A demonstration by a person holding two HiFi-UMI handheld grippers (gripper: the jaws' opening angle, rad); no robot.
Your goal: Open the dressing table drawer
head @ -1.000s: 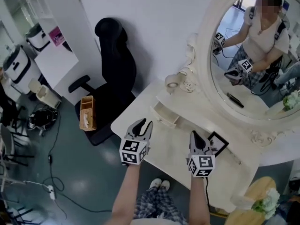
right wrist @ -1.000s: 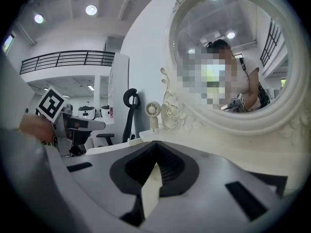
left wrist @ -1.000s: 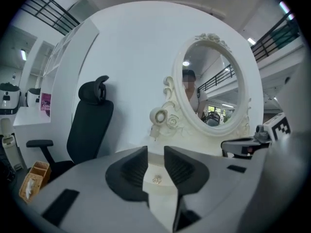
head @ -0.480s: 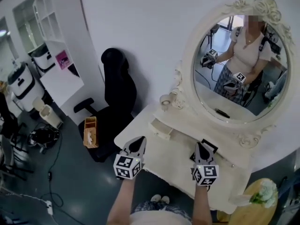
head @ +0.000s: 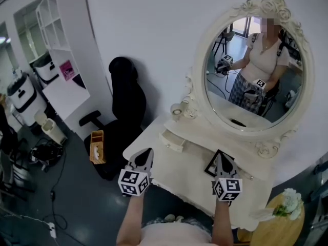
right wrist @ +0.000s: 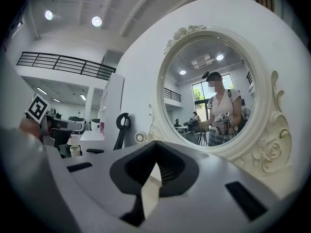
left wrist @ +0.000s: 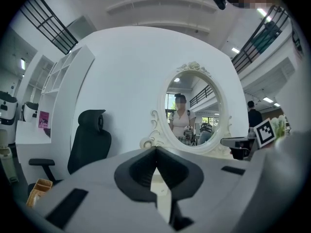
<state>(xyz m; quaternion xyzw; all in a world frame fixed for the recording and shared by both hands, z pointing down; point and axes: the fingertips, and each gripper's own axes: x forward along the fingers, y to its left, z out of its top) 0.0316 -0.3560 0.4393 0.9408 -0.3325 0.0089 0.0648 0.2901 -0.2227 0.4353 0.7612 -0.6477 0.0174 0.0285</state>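
The left tool (head: 147, 152) and the right tool (head: 221, 157) hover over the white desk's (head: 187, 164) near edge, each pressed together and empty. The desk's small drawer (head: 171, 140) juts out at its back left.

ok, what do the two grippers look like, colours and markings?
They match: left gripper and right gripper have pale grey bodies, dark tapered jaws with black ribbed pads, and a white cube with black square markers at the back. Forearms are bare, no sleeves in view.
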